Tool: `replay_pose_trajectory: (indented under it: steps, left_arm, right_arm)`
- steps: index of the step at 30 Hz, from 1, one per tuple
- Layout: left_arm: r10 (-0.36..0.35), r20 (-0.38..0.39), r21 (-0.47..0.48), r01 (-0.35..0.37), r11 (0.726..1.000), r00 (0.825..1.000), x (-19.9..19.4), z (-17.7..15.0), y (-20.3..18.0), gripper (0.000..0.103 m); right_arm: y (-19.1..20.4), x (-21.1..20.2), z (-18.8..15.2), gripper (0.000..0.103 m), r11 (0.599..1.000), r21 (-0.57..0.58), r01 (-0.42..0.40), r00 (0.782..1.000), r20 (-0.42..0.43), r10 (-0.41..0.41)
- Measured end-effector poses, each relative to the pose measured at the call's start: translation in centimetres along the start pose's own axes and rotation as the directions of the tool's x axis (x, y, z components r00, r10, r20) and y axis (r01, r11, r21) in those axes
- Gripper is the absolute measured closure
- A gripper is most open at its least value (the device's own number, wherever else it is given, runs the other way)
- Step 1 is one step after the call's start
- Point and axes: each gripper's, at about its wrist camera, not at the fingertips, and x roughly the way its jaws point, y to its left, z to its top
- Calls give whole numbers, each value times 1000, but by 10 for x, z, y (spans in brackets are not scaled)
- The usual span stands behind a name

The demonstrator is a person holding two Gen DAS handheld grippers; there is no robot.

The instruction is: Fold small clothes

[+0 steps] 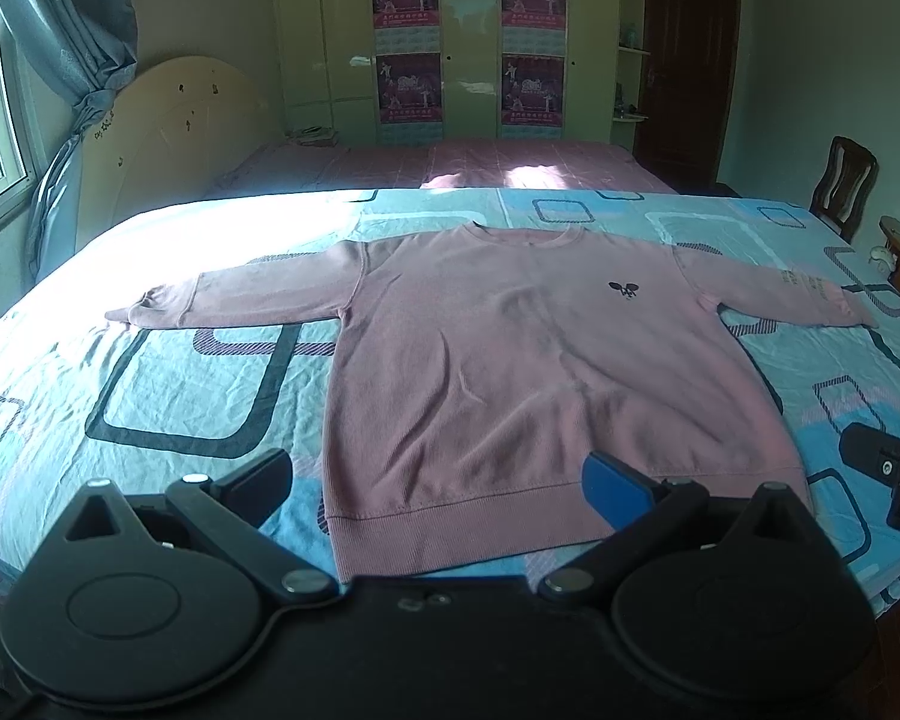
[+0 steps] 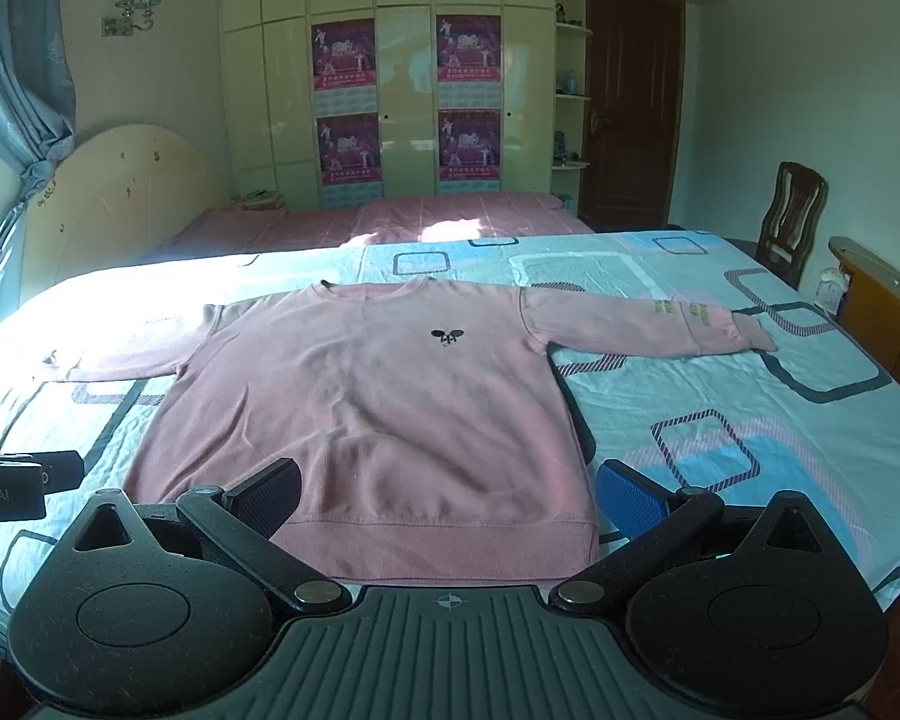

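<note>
A pink long-sleeved sweatshirt [image 1: 510,360] [image 2: 378,414] lies flat and face up on the bed, both sleeves spread out sideways, with a small dark emblem on the chest. My left gripper [image 1: 444,483] hovers wide open above the hem near its left corner, nothing between its fingers. My right gripper [image 2: 450,495] is open too, above the hem near the right corner. In the left wrist view the right gripper [image 1: 888,480] shows at the right edge. The left gripper [image 2: 24,480] shows at the left edge of the right wrist view.
The bed sheet [image 1: 180,396] [image 2: 750,420] is light blue with dark rounded squares. A second bed with a pink cover [image 2: 390,216] lies behind. A wooden chair [image 2: 789,216] and a low cabinet [image 2: 882,294] stand to the right, a curtained window [image 1: 6,90] to the left.
</note>
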Motion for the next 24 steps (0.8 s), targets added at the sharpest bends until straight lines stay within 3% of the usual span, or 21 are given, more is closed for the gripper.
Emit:
replay_pose_trajectory:
  steps: [24]
  left_arm:
    - [4, 11, 3, -4, 1000, 1000, 1, -1, -5, 0]
  right_arm:
    - [-12, 6, -1, 0, 1000, 6, 13, 1000, -2, -13]
